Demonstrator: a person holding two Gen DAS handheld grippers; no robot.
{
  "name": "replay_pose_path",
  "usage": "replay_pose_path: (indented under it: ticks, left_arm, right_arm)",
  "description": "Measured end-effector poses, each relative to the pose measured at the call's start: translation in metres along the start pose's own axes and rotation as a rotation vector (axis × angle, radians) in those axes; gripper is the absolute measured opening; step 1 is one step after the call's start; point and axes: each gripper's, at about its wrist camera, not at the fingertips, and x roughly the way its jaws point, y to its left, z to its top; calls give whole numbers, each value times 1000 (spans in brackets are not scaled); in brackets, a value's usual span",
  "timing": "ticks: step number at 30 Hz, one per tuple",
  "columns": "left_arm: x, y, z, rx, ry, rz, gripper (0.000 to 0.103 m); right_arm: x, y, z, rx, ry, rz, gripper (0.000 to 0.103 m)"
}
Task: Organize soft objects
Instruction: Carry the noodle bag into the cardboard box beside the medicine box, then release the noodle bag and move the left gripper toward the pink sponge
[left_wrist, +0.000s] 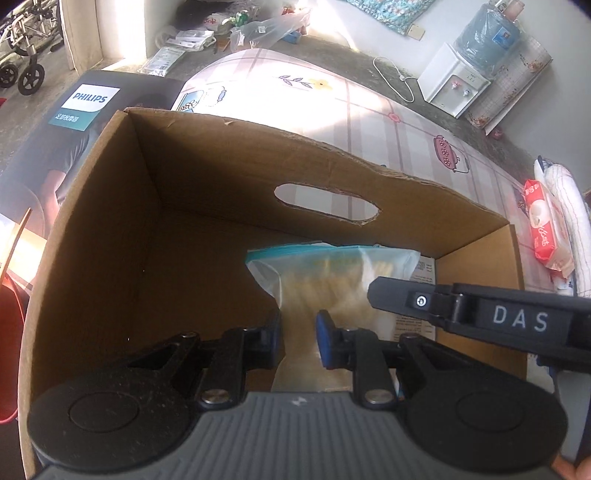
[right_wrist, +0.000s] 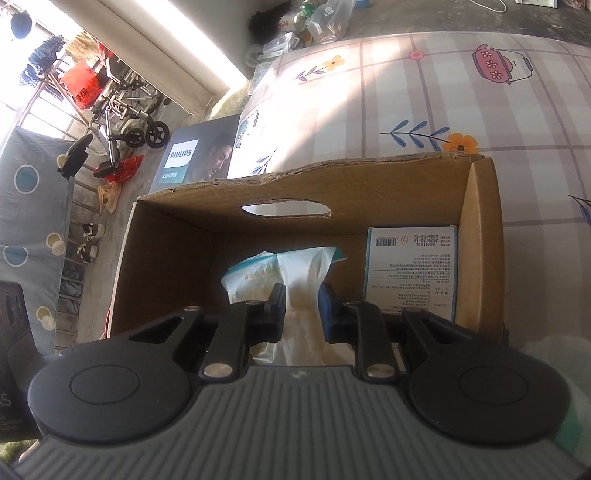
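The zip-top plastic bag (left_wrist: 332, 280), clear with a blue seal strip and pale yellowish contents, hangs inside the open cardboard box (left_wrist: 110, 221), in the lower middle of both wrist views. Both grippers hold it: the left gripper (left_wrist: 298, 341) has its fingers (left_wrist: 325, 343) pinching the bag's gathered lower part, and the right gripper (right_wrist: 302, 314) likewise has its fingers (right_wrist: 327, 314) nipping the crumpled plastic with only a narrow gap left between the pads. In the left wrist view the right gripper's black arm reaches in from the right edge, just beside the bag. A white carton with printed text (right_wrist: 412, 269) stands against the box's right wall, close to the bag. The box sits on a patterned tabletop (right_wrist: 406, 92), where a red pack of wipes (left_wrist: 546, 229) lies at the right edge of the left view, outside the box. The step in hand appears to be lowering the bag into the box. The next move likely calls for settling it on the box floor left of the carton, then spreading both pairs of fingers and lifting clear without dragging the limp plastic.
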Motion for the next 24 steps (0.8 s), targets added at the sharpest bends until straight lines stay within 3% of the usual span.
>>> replay_pose_path:
  ticks: [4,10,13,16,18,19,24]
  left_arm:
    - [6,-5,7,35,-3,15,17]
    - [9,-20,14,131,-35,103,13]
    - [4,-21,15,114,-22,75,13]
    - [-10,-29,9,129,-44,23,26]
    - [-14,-40,2,169,-49,14,44]
    - [-14,-46,-2,191,-47,18,48]
    - [13,-67,-15,249,4,107,51]
  right_arm:
    - [-11,-8,2,-24,-29,3,19]
    - [-40,-18,2,-31,-83,45,19]
    - [-59,-23,-2,-21,-107,83,19]
    - [-84,-30,-12,-10,-143,135,20]
    - [-101,-35,-21,-6,-174,161,21]
    - [-110,-38,-27,-1,-188,176,21]
    - [-147,-59,-56,39,-242,221,22]
